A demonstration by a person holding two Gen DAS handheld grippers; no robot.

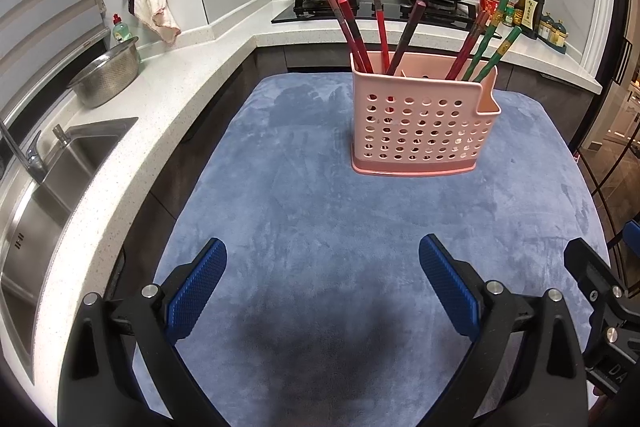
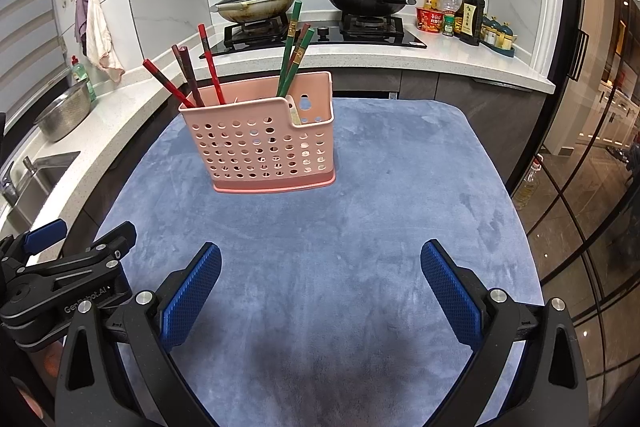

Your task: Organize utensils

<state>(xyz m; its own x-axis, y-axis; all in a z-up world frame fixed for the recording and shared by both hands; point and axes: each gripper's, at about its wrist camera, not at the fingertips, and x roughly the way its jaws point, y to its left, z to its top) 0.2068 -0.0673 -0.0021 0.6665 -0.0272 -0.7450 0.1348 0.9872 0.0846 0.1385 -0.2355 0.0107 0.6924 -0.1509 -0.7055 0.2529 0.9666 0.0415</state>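
Pink holder (image 1: 422,125) stands upright, well beyond both empty, spread grippers (image 1: 322,281) (image 2: 320,285).

Right gripper (image 2: 320,279): blue textured pads spread wide, nothing between them, above a blue-grey plush cloth (image 2: 360,227). Far left of centre, upright on the cloth: pink perforated plastic utensil holder (image 2: 260,143) containing red chopsticks (image 2: 210,63) at left, green chopsticks (image 2: 294,51) at right. Left gripper (image 2: 80,259): near left edge.
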